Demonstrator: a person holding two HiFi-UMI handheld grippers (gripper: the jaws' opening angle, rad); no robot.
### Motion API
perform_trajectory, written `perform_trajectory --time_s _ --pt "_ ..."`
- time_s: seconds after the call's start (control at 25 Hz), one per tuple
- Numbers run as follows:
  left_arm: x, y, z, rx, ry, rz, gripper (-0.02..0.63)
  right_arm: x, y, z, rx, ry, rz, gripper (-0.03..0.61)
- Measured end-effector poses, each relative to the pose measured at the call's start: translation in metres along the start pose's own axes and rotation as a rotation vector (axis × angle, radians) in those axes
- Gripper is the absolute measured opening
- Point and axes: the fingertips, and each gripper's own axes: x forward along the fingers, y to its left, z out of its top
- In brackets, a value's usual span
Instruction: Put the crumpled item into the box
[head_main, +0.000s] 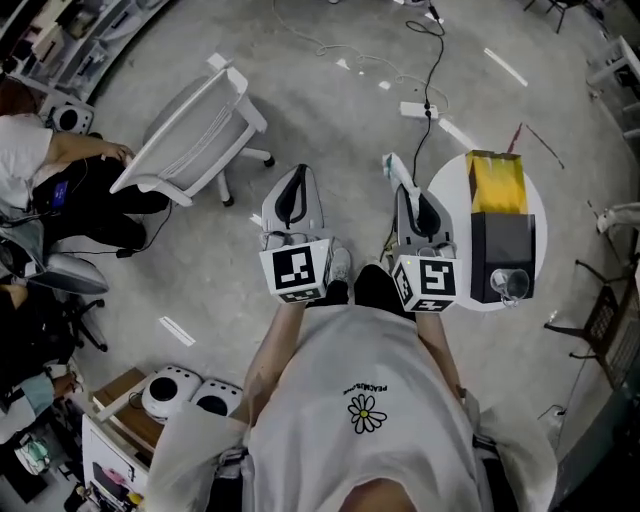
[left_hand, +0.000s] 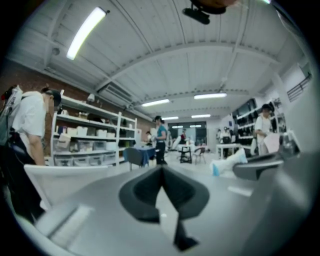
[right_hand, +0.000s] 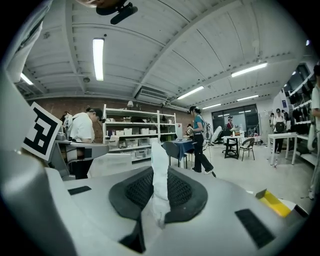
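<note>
One crumpled white strip (right_hand: 160, 175) between dimpled black pads (right_hand: 183, 191).

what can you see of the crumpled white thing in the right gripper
The crumpled white item looks like thin paper or tissue, wrinkled and twisted into a narrow strip. It stands roughly upright, pinched between the dark, textured fingers of the right gripper, which are shut on its lower part. Its top rises above the fingers, and a short ragged end hangs just below them. Nothing else touches it. In the head view, its pale end pokes past the gripper's tip, over the floor.
</note>
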Motion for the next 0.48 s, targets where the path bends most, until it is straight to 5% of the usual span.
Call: perform_trajectory --time_s 0.32,0.48 --pt "0.04 -0.048 0.0 0.004 0.009 -0.083 0.0 0.002 -0.047 0.003 -0.003 -0.019 -0.067 0.044" --pt "0.064 -0.107 0.01 0.034 -0.02 -0.204 0.0 -0.025 -0.086 0.003 -0.015 -0.053 -0.167 0.044"
